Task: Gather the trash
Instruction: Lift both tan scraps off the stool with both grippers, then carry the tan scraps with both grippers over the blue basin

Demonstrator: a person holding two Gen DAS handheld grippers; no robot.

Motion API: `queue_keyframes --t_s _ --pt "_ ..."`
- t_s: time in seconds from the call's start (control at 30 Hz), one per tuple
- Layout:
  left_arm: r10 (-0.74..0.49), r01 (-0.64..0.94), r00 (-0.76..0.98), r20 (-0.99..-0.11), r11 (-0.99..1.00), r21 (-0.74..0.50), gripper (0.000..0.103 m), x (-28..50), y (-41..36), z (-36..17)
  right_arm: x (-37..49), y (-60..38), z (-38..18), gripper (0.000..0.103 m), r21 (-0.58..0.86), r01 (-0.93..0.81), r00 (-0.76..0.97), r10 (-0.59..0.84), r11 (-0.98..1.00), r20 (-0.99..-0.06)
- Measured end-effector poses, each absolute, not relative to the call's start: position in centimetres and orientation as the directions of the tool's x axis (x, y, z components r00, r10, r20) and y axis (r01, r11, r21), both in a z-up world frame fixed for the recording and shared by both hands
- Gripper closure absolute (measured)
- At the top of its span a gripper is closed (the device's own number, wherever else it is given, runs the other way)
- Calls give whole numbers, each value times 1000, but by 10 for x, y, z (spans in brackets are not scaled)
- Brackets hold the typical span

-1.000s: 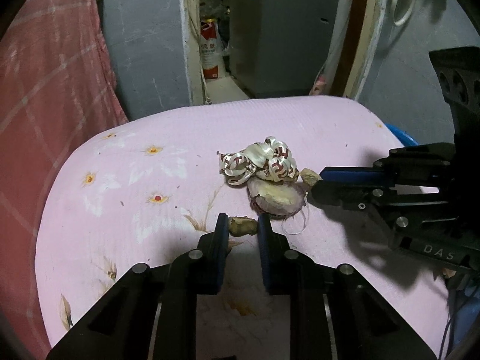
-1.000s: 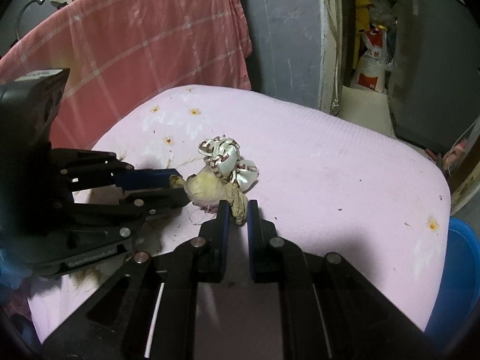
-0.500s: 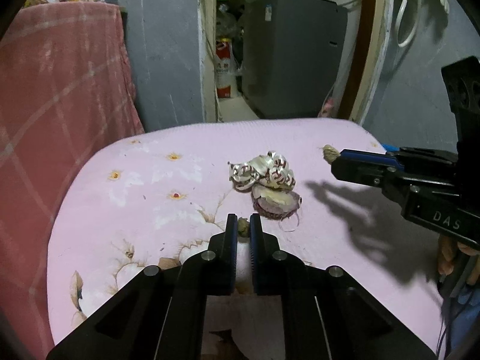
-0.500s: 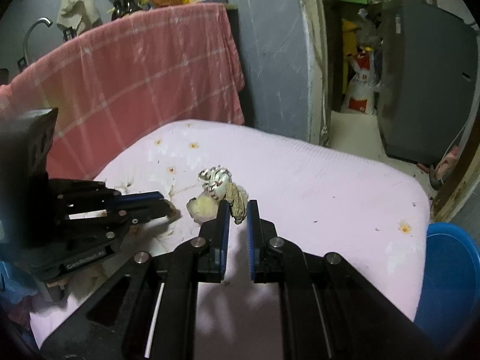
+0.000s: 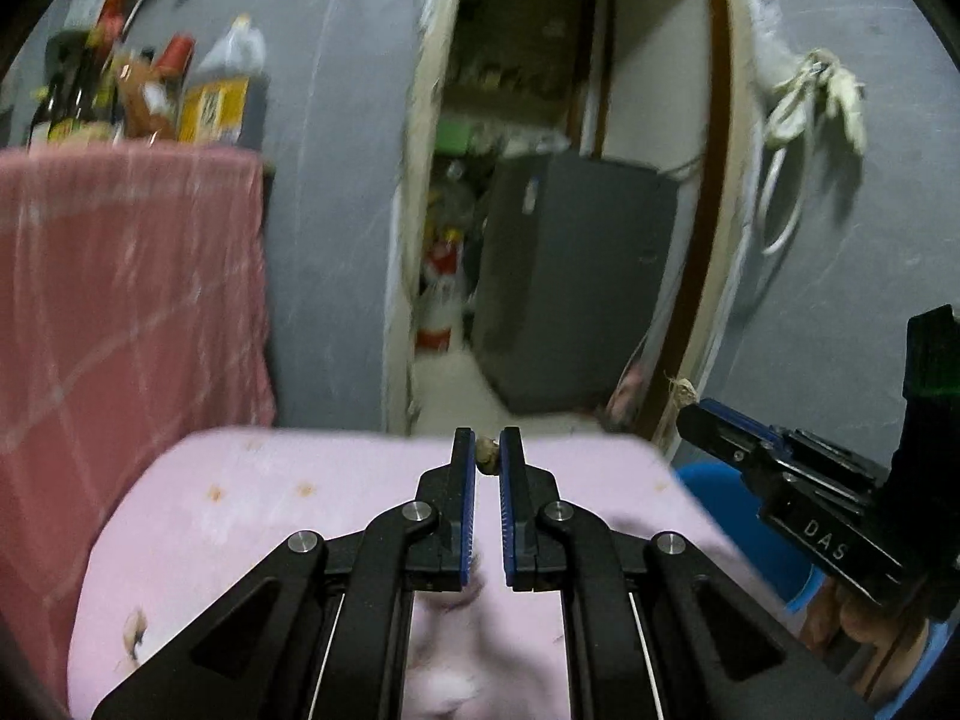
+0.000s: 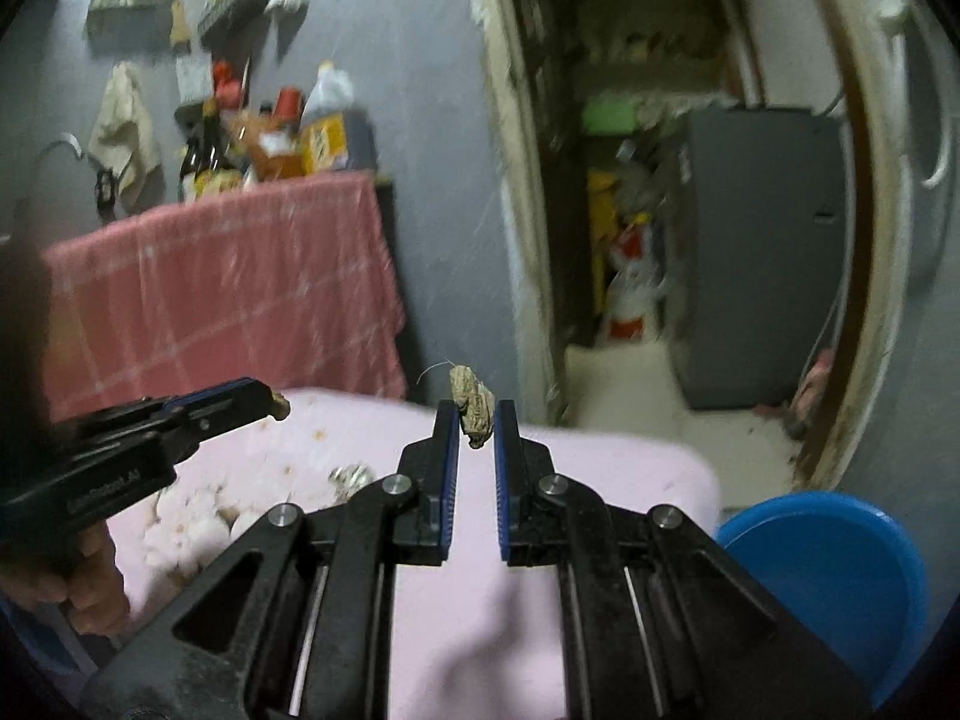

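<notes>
Above the pink surface (image 6: 600,480), the right gripper (image 6: 475,426) was clamped on a brown scrap (image 6: 473,405), long axis pointing toward 11 o'clock. At 9 o'clock, the left gripper (image 5: 487,456) pinched a small crumb (image 5: 487,455).

Grey walls (image 6: 432,120) enclose a dim room. A table (image 6: 600,480) under a pink flowered cloth fills the foreground. Behind it a red checked cloth (image 6: 228,288) drapes a counter carrying bottles (image 6: 270,138). An open doorway (image 5: 498,240) shows a pale floor (image 6: 636,384) and a grey cabinet (image 5: 576,282). White cords (image 5: 798,102) hang on the wall.
</notes>
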State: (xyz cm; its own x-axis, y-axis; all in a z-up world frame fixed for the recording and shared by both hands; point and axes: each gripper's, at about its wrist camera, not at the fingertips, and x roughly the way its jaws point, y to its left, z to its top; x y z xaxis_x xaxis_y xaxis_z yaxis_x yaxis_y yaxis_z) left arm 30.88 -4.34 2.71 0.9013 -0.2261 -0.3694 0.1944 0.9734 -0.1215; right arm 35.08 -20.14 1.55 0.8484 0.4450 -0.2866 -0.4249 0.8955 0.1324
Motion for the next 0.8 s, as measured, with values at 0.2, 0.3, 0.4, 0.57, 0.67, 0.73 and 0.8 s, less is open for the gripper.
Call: queue_keyframes --t_s 0.2,0.3,0.4,0.57,0.67,0.73,0.8 --pt "-296 270 909 -294 954 -127 97 308 -79 51 339 -243 35 92 162 -340 911 367 926 -185" --pt "-341 310 898 -279 939 -151 97 312 -96 60 338 -265 40 92 173 -295 931 323 940 -172" --pt "-382 351 887 -259 923 -158 97 314 -118 68 336 -281 43 92 156 -253 946 278 955 -168" --pt "-443 413 861 -251 896 -165 97 324 -153 70 332 -309 46 92 135 -181 965 202 974 -164" --pt "-471 439 838 -273 882 -172 97 331 -171 68 330 -326 45 92 137 -151 969 174 979 -175" --pt "-483 451 824 -295 876 -172 97 336 -182 65 336 -337 43 92 144 -145 961 174 979 -214" --pt "-496 464 804 -328 868 -177 97 343 -193 62 340 -347 39 92 154 -132 954 168 979 -247"
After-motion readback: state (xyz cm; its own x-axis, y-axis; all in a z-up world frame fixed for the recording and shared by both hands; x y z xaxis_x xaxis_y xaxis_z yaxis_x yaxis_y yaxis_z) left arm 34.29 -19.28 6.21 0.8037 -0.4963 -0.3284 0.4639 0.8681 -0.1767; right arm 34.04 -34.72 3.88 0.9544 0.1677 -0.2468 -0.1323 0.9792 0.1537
